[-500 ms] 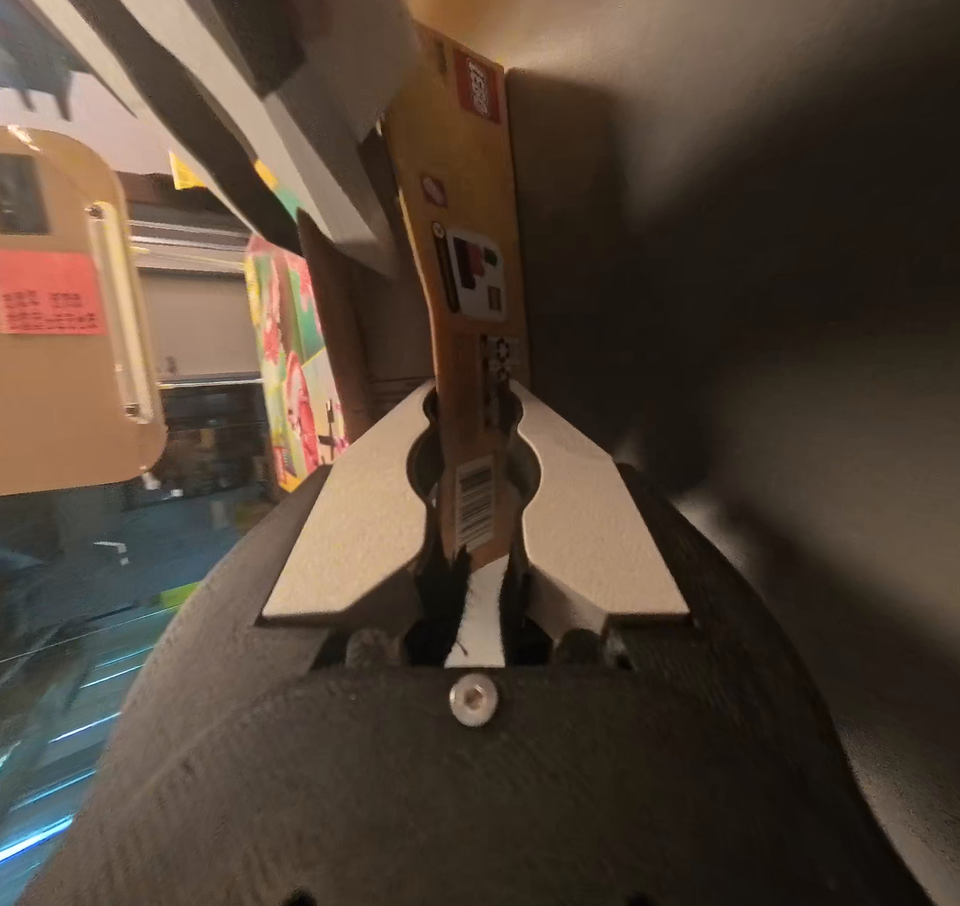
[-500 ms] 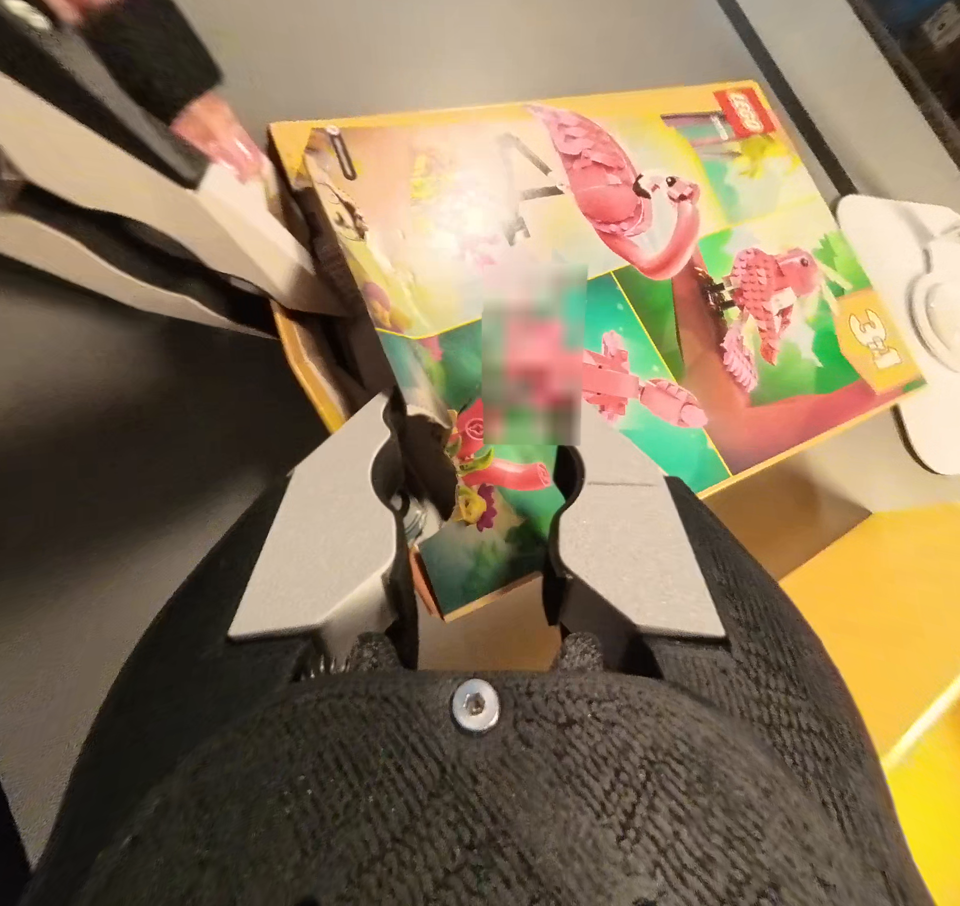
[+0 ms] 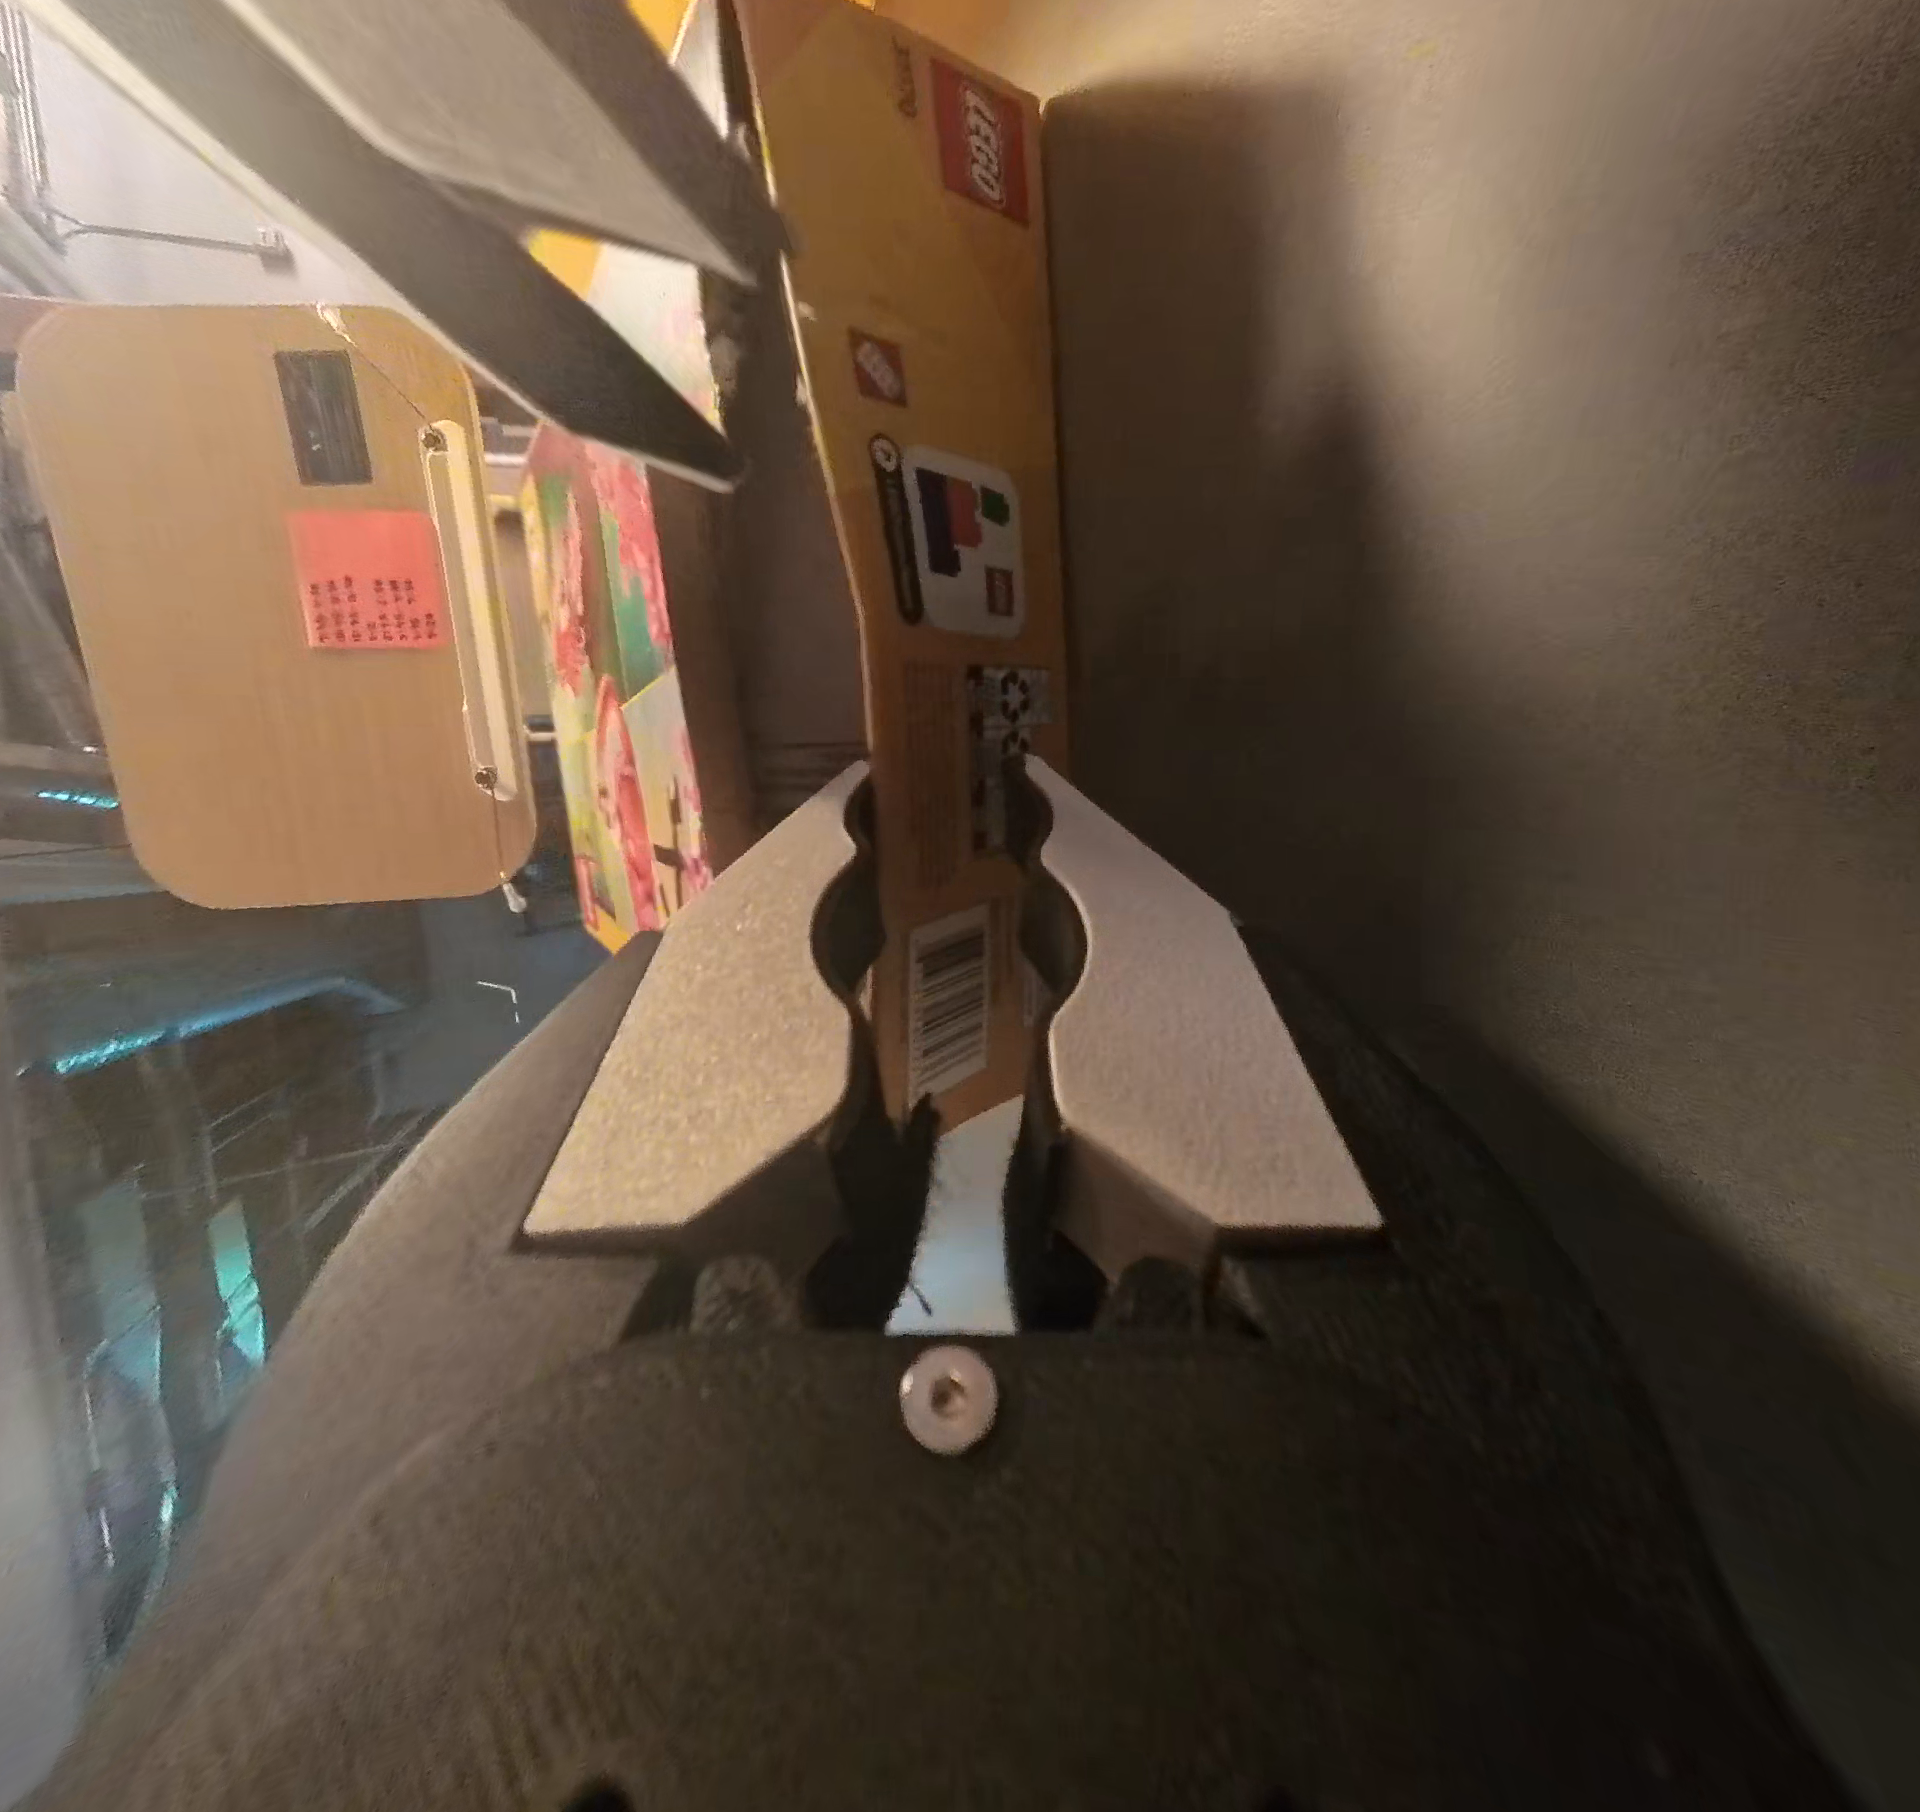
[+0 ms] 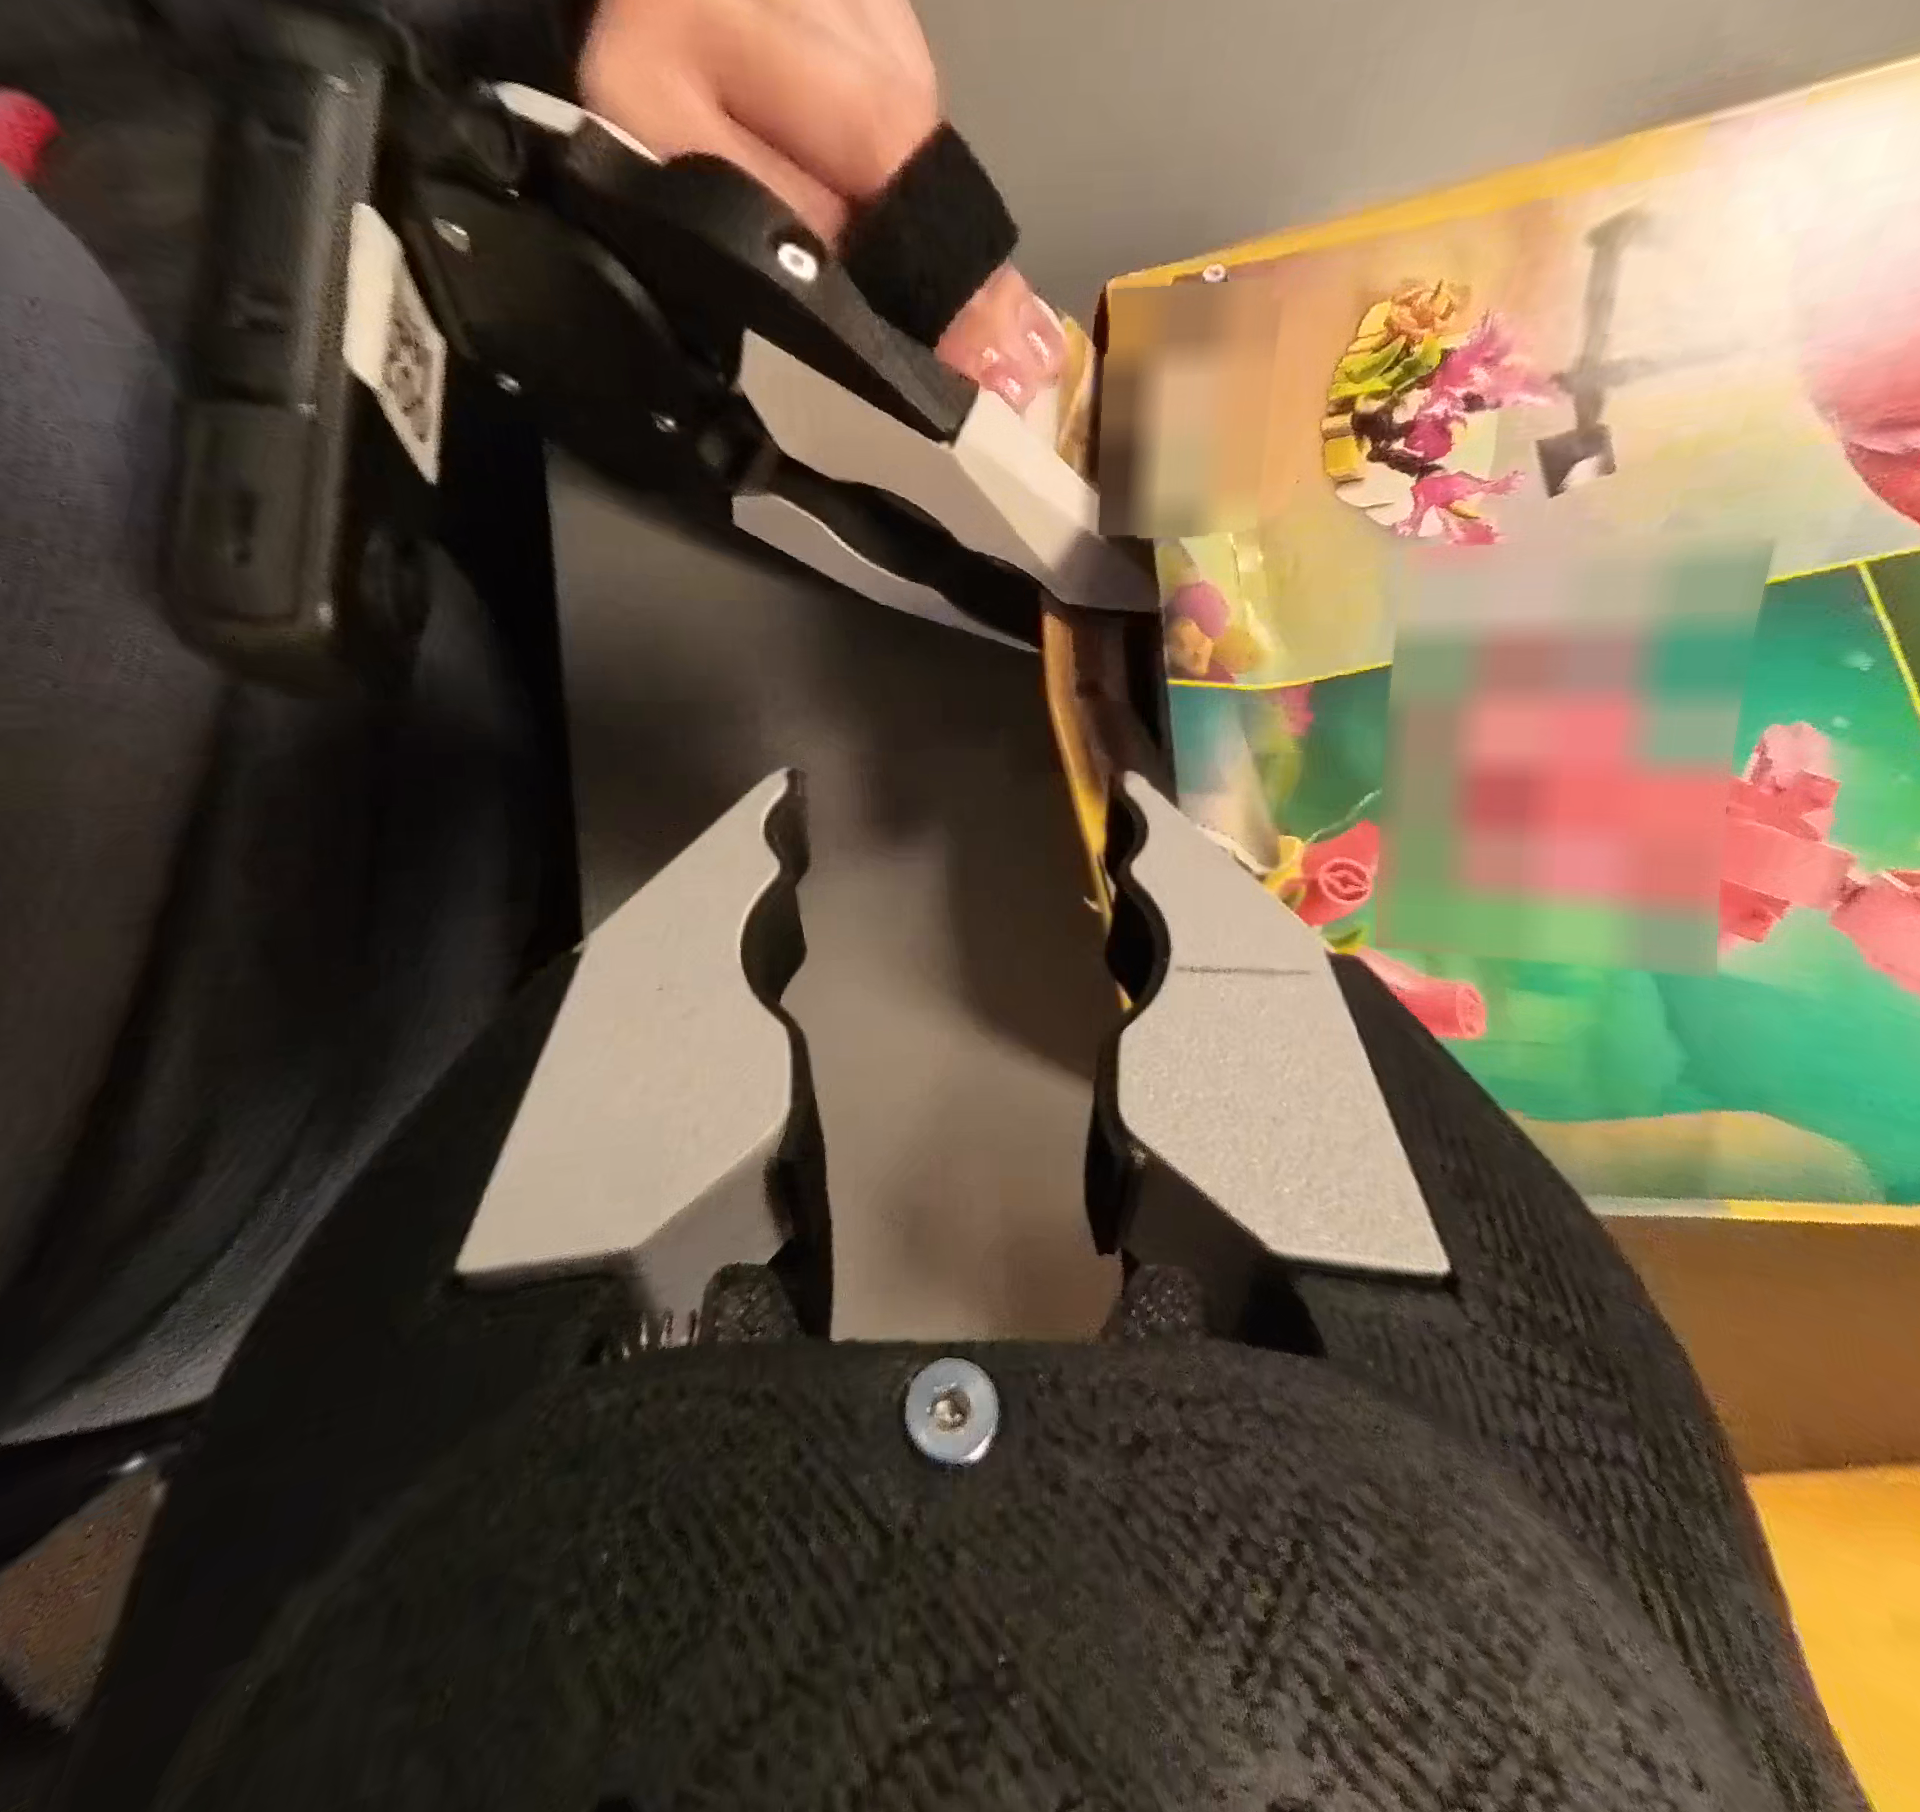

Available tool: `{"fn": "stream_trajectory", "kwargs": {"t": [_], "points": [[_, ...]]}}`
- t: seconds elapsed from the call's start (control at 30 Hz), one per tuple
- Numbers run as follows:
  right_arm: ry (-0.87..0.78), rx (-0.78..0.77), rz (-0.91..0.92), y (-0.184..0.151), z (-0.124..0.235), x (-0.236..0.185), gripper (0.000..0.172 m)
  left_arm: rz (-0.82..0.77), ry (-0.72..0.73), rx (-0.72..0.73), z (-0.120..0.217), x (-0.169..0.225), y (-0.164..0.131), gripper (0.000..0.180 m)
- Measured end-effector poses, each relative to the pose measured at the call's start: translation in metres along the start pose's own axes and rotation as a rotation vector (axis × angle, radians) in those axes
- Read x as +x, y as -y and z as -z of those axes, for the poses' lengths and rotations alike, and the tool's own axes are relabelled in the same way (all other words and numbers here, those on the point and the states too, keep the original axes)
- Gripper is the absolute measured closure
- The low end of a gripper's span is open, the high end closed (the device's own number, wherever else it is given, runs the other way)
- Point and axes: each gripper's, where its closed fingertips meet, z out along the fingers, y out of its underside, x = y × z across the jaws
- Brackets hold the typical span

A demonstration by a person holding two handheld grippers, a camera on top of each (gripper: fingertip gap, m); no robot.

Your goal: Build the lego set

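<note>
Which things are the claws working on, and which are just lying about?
In use: left claw, shut on yellow end flap of toy box; right claw, open beside that flap.
Around: wooden panel; pink note on it.

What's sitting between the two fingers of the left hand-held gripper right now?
In the left wrist view, a yellow cardboard box flap stands between the left hand-held gripper's fingers, which pinch it from both sides.

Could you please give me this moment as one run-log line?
left gripper: shut on yellow box flap | right gripper: open beside toy box | surface: grey table
</note>
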Motion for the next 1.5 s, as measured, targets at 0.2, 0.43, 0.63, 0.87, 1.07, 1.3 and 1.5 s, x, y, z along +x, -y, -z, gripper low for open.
{"fn": "stream_trajectory", "kwargs": {"t": [0.2,0.43,0.63,0.87,1.07,1.3,1.5], "points": [[-0.302,-0.242,0.138,-0.023,-0.018,0.028,0.098,-0.026,0.037,-0.023,0.000,0.000,0.003,0.159],[-0.122,-0.299,-0.013,-0.026,-0.025,0.028,0.125,-0.065,0.112,-0.041,0.002,0.000,0.003,0.159],[0.086,-0.390,-0.176,-0.028,-0.023,0.031,0.146,-0.071,0.127,-0.057,0.002,0.001,0.003,0.159],[0.302,-0.453,-0.263,-0.024,-0.020,0.034,0.147,0.028,0.073,-0.079,-0.001,-0.002,-0.001,0.156],[0.151,-0.315,-0.076,-0.017,-0.020,0.047,0.150,0.243,-0.031,-0.113,-0.003,-0.004,-0.003,0.153],[-0.250,-0.350,0.324,-0.023,-0.026,0.053,0.167,0.417,-0.180,-0.066,-0.002,-0.004,-0.002,0.154],[-0.538,-0.282,0.557,-0.014,-0.029,0.052,0.161,0.619,-0.377,0.033,0.005,-0.003,0.001,0.136]]}}
